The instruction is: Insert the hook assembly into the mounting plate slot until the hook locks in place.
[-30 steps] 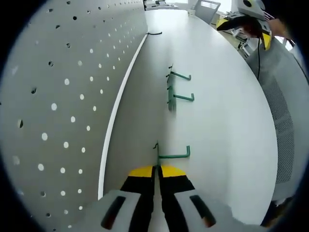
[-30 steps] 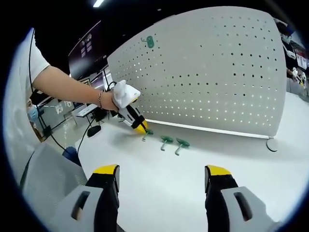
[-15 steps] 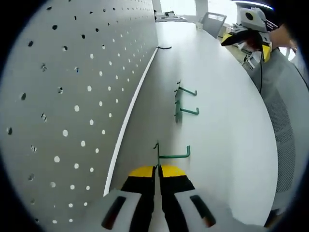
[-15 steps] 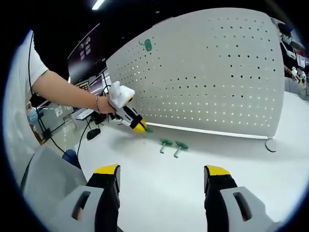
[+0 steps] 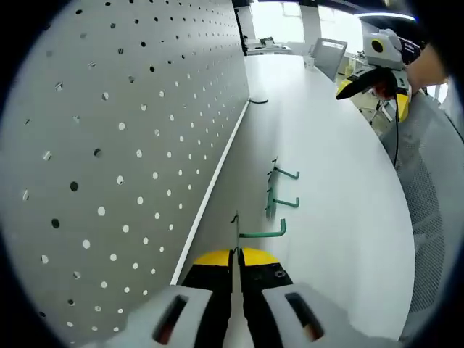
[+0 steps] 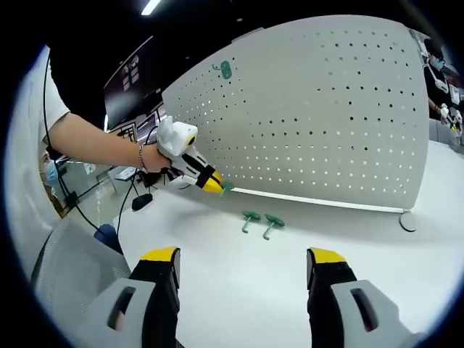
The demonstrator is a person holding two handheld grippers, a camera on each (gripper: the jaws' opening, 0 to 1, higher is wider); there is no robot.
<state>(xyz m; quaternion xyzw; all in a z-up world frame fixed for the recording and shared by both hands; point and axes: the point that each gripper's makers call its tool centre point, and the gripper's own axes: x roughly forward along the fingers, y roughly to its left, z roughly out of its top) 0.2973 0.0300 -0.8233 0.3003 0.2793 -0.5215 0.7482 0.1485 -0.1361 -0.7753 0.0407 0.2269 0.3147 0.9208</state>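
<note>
No text, label, brand, number or sign can be read anywhere here.

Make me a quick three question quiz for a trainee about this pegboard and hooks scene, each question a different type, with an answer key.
1. True or false: the left gripper holds a green metal hook shut between its jaws.
2. Multiple choice: how many green hooks lie loose on the white table? A one, B two, C four.
3. Fill in: the right gripper has its jaws ____ and holds nothing.

Key:
1. True.
2. B. A further green hook hangs high on the grey perforated pegboard.
3. Open.
</note>
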